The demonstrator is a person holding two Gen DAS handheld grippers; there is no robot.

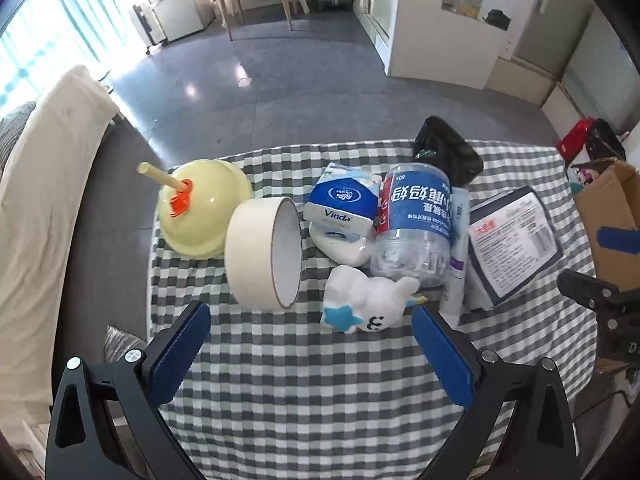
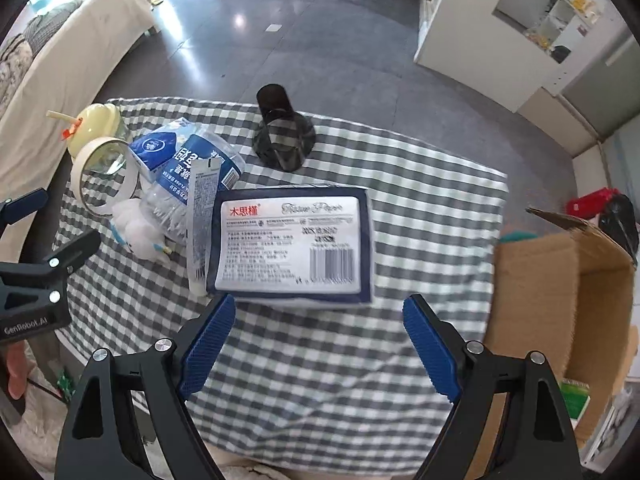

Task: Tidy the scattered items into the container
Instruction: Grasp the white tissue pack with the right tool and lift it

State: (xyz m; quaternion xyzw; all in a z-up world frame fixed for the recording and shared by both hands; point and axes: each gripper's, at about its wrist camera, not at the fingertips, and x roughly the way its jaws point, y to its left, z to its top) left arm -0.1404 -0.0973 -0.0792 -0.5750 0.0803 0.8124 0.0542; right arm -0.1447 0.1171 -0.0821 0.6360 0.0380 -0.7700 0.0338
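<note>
Hovering over the checkered worktop [image 1: 304, 392], both grippers, left [image 1: 310, 334] and right [image 2: 318, 324], fingers spread wide, grasping nothing.

Cardboard box [image 2: 560, 300] cut by right edge in right wrist view; interior mostly out of sight, green packet [image 2: 574, 400] low inside partly shown. Tube [image 1: 456, 248] half hidden between plastic jar [image 1: 416, 224] and tissue pack [image 1: 516, 236]. Small print on tissue pack label illegible. Dark object [image 1: 448, 152] behind jar, identity unclear. Desk [image 2: 320, 360] near edge hidden below tongs' arms.
</note>
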